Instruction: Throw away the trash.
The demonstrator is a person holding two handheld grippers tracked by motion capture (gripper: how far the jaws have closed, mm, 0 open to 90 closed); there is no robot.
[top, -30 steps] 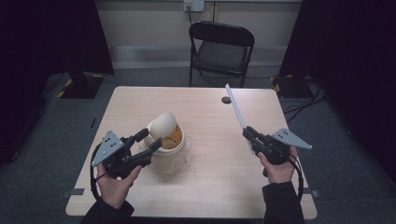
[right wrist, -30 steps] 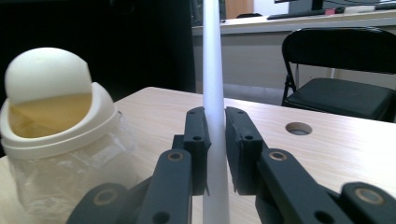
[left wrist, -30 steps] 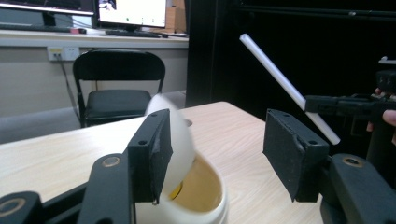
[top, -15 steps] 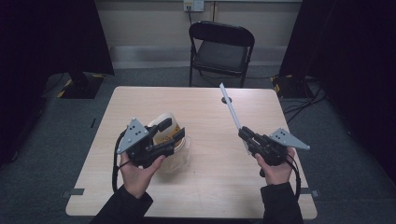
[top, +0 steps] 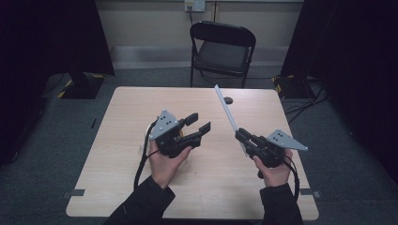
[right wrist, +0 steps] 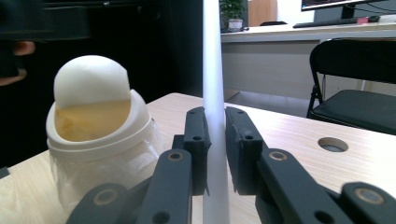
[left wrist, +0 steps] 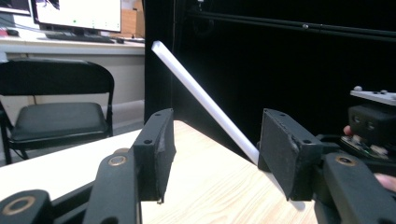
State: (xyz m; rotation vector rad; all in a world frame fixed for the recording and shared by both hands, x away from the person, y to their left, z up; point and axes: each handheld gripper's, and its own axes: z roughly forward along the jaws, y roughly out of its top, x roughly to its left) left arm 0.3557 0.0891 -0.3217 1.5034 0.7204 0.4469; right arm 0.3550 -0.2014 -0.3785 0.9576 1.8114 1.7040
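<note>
- Two handheld grippers at work over a pale wooden bench (top: 122,122), with a black folding chair (top: 223,51) beyond its far edge.
- Clamped in the right gripper (top: 239,134): a long white straw (top: 226,108). Fingers narrowed onto its lower part, the free end slanting up and away toward the round hole (top: 228,100) in the bench top.
- Raised at centre-left: the left gripper (top: 201,121), fingers spread wide and holding nothing, aimed across at the straw.
- Standing on the bench just beneath and behind that left hand: a small white swing-lid bin (right wrist: 93,135) with a plastic liner, its domed lid (right wrist: 88,81) tipped to bare a yellowish opening.
- Likely step in hand: bringing the straw over to the bin and feeding it in through that opening.
- Best done by swinging the straw's free end round toward the opening first, then sliding it in lengthwise rather than across the rim.
- Worth lowering the open left fingers to steady the bin's wall or hold the lid tipped, since so light a bin looks easy to push over.
- Grip on the straw better kept gentle: a hollow tube, by the look of its end, and apt to crush or kink.
</note>
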